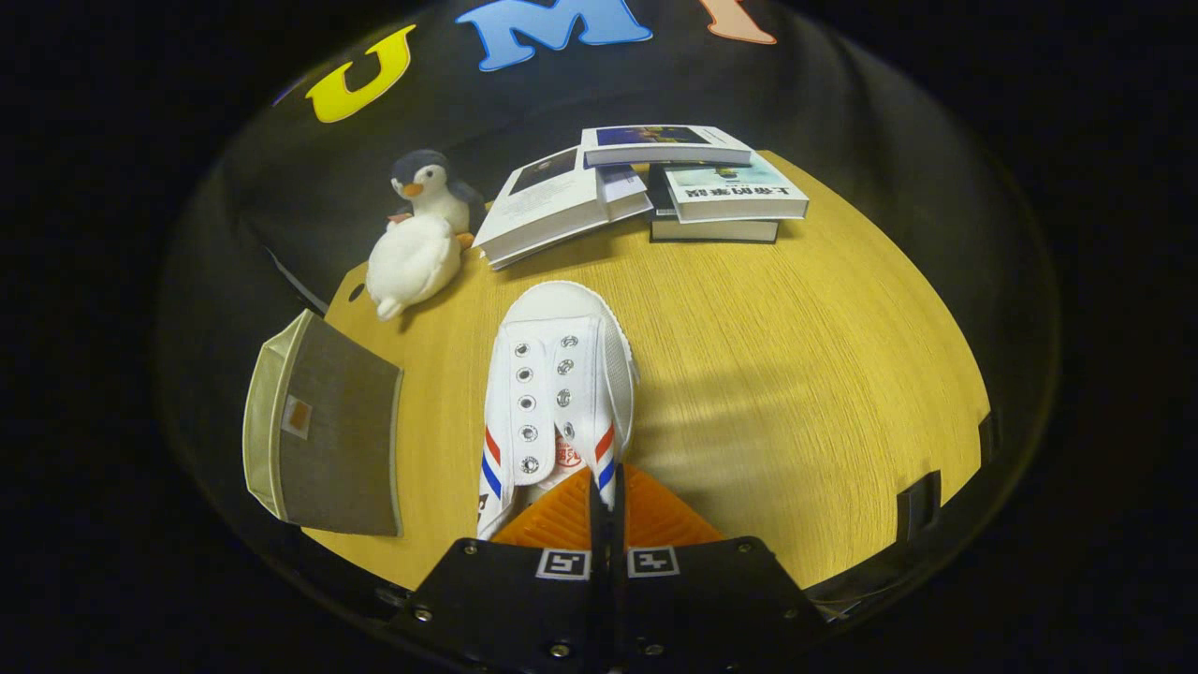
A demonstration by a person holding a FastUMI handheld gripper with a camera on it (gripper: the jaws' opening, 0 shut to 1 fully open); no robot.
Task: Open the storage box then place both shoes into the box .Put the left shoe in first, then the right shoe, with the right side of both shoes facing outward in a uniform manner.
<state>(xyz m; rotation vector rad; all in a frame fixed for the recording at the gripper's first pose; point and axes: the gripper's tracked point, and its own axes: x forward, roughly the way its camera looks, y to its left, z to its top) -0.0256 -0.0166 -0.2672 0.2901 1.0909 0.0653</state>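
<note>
A white canvas shoe (560, 348) with red and blue stripes and no laces reaches straight ahead from my fingers, its toe pointing towards the books. My gripper (606, 494) is shut on the shoe: both fingers pinch the right side wall of its opening near the heel. The shoe throws a shadow on the wooden table (805, 374) to its right; I cannot tell whether the sole touches the table. To the left of the shoe, at the table's left edge, stands the fabric storage box (328, 440), beige with a grey-brown panel on top and a small tag on it.
A plush penguin (418, 248) lies beyond the box, left of the shoe's toe. Several books (655, 187) are stacked and fanned at the far edge of the table. Bare wood stretches to the right of the shoe.
</note>
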